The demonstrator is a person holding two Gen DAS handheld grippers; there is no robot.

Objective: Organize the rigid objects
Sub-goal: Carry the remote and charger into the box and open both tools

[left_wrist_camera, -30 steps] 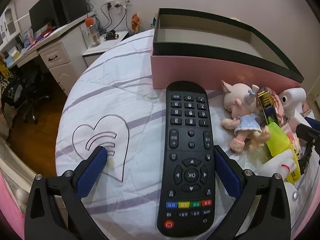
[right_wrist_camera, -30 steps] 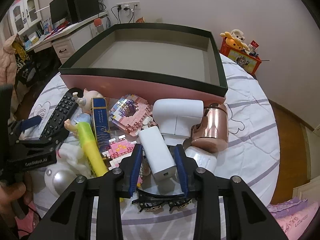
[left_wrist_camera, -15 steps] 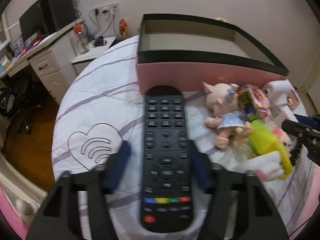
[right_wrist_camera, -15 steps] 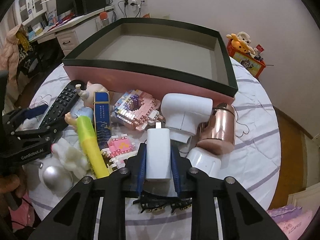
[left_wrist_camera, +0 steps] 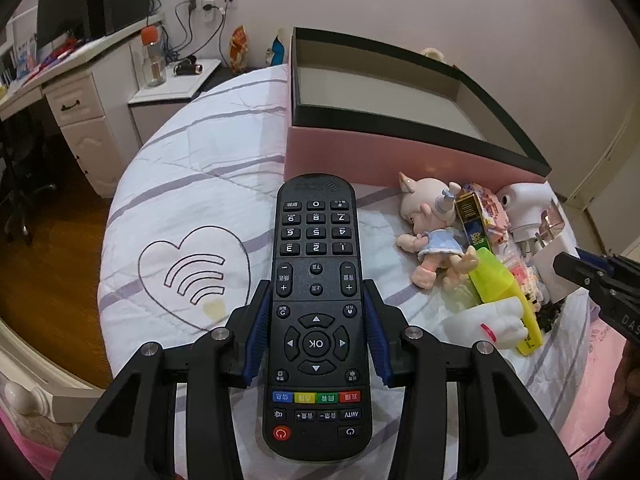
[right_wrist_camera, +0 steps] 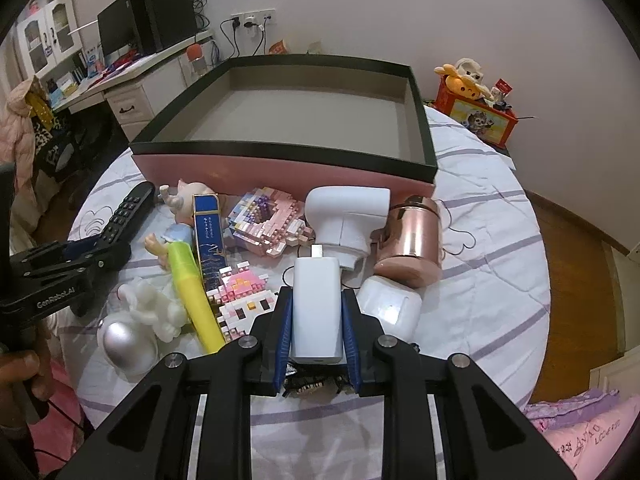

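My left gripper (left_wrist_camera: 316,300) is shut on a black remote control (left_wrist_camera: 316,280), its blue pads pressed on both long sides, held above the white bedcover. My right gripper (right_wrist_camera: 316,304) is shut on a white charger block (right_wrist_camera: 317,308), lifted over the pile of objects. The open pink box with a black rim (right_wrist_camera: 288,160) stands behind the pile, its inside bare; it also shows in the left wrist view (left_wrist_camera: 400,156). The remote (right_wrist_camera: 128,208) and the left gripper (right_wrist_camera: 86,248) appear at the left of the right wrist view.
On the bed lie a pig doll (left_wrist_camera: 432,216), a yellow highlighter (right_wrist_camera: 194,292), a blue-and-gold box (right_wrist_camera: 208,236), pink block models (right_wrist_camera: 268,220), a white hair-dryer-like device (right_wrist_camera: 348,216), a rose-gold cup (right_wrist_camera: 412,240), a silver ball (right_wrist_camera: 124,340). A desk (left_wrist_camera: 76,92) stands at the left.
My left gripper closed onto the remote and lifted it. My right gripper closed on the white charger and raised it, turning it upright between the pads.
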